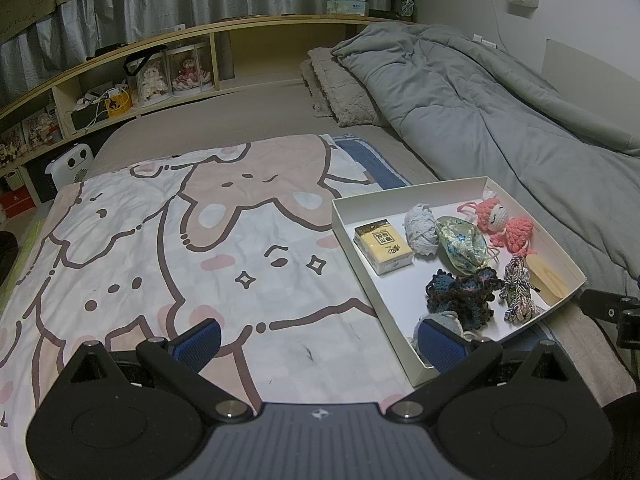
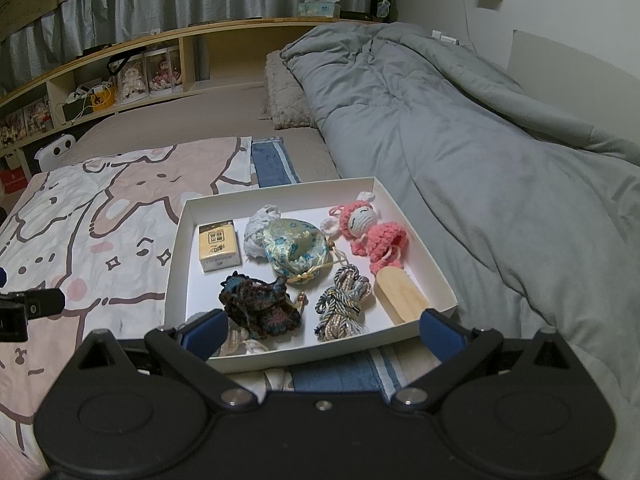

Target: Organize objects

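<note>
My right gripper hangs with its blue-padded fingers spread wide at the near edge of a white tray on the bed. The tray holds a tissue pack, a brocade pouch, a pink crocheted doll, a dark crocheted piece, a bundle of cord and a wooden block. A grey duvet lies to the right, a cartoon-print blanket to the left.

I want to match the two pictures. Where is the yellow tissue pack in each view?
Left wrist view: yellow tissue pack right of centre, at the left wall inside the white cardboard tray.
Right wrist view: tissue pack left of centre, same corner.
Shared landmark: pink crochet doll.
</note>
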Demonstrator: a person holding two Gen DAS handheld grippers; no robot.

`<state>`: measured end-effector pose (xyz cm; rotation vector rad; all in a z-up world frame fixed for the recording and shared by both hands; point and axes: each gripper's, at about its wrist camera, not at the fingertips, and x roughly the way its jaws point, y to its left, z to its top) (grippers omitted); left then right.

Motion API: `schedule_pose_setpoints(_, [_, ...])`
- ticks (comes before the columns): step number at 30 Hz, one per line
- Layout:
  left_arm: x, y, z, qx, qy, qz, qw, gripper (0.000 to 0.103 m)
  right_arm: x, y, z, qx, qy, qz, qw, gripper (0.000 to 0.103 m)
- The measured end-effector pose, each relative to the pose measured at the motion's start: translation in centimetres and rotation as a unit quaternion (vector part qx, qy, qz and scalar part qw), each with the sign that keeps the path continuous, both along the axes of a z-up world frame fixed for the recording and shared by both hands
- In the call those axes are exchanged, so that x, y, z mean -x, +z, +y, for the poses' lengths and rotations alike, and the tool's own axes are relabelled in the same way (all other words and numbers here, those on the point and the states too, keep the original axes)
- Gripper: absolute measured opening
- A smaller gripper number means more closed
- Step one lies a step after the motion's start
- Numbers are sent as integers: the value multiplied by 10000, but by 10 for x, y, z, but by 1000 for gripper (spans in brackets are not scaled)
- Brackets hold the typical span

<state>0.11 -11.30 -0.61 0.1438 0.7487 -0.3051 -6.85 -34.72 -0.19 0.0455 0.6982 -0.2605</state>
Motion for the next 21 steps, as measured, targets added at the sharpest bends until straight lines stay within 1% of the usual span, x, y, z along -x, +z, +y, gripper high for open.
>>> schedule_pose_setpoints(21, [0,1,-3,16,4,27,10000,103,2,-3,2,-18,-9,12,10000,103])
